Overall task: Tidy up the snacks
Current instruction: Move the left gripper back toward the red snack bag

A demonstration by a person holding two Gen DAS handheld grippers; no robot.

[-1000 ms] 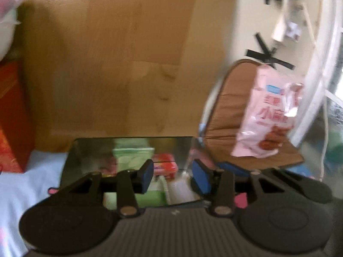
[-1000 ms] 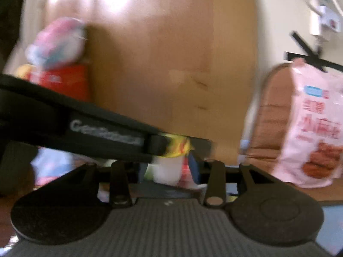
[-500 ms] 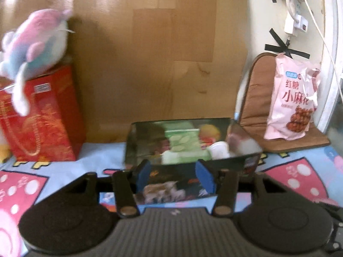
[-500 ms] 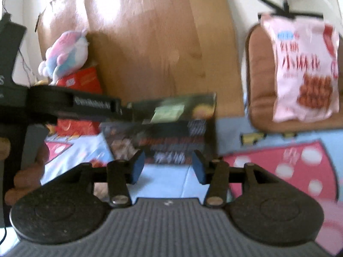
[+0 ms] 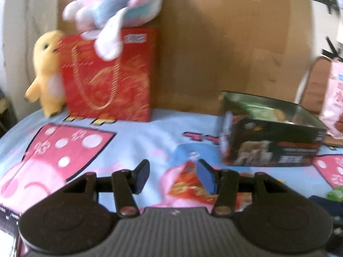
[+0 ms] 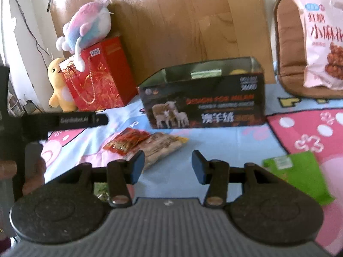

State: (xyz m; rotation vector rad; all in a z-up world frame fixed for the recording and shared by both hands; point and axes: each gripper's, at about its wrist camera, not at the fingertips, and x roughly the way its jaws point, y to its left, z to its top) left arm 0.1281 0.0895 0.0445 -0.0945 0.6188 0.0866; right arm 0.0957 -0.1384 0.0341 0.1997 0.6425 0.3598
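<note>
Left tongs (image 5: 173, 176) gape wide, empty, above a red snack packet (image 5: 188, 185) on the cartoon-print cloth (image 5: 128, 141). Right tongs (image 6: 167, 167) equally wide, empty; red packet (image 6: 126, 141) and tan packet (image 6: 163, 144) lie ahead-left, green packet (image 6: 300, 173) right, black open box (image 6: 203, 109) beyond

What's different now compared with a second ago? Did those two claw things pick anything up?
Both have backed away from the black box, which a second ago was right under them. The left gripper now points at the red snack packet on the blanket; the right gripper hangs open. Neither holds anything. The box, red gift bag and plush toys stayed put.
</note>
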